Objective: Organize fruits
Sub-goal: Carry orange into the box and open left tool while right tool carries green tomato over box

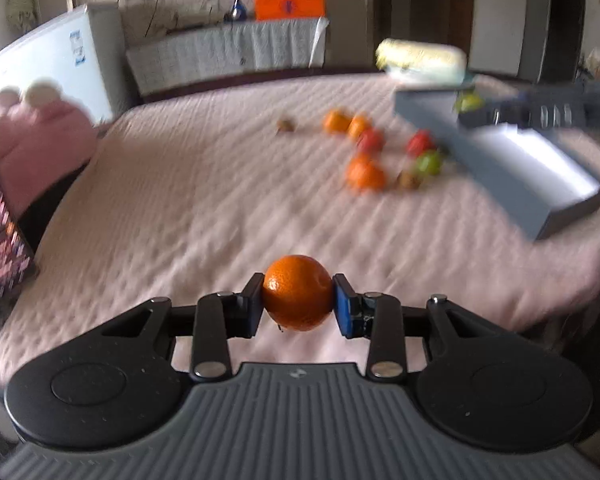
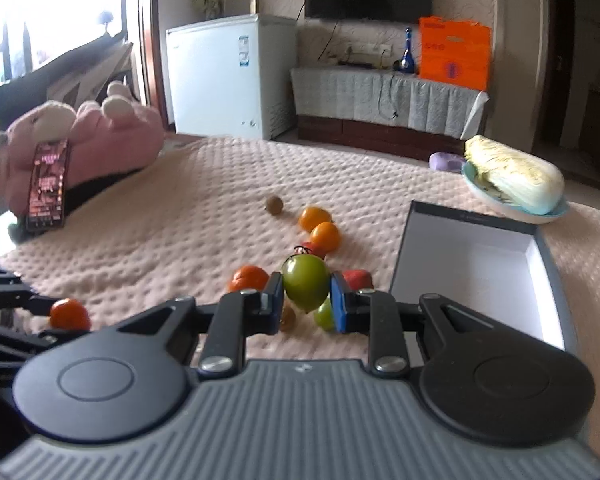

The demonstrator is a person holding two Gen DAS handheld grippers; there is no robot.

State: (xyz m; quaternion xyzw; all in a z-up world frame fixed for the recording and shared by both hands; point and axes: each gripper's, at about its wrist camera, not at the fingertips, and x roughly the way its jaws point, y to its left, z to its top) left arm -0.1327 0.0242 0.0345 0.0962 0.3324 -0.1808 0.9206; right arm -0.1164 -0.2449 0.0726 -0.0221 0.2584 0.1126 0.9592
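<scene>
the left gripper (image 1: 298, 300) has its jaws clamped on an orange (image 1: 298, 293), pads on opposite sides at the widest part, held clear above the bed (image 1: 180, 184). the right gripper (image 2: 306, 300) has its jaws clamped on a green fruit (image 2: 305, 286), also across its middle, lifted over the pile (image 2: 316, 236) of loose fruit on the bed. that pile holds more oranges, red ones, another green one and small brown ones, close together just left of an open grey box (image 2: 480, 264), which looks bare inside.

both held fruits are likely light, round and smooth, so they could roll or slip out if gripped off centre; a hold across the equator, as now, seems safest. the orange's skin should give a little and take firm pressure. the green fruit may bruise or split if it is a soft tomato; which it is cannot be told. the box is the probable place for them, and a low, gentle release would stop them rolling.
</scene>
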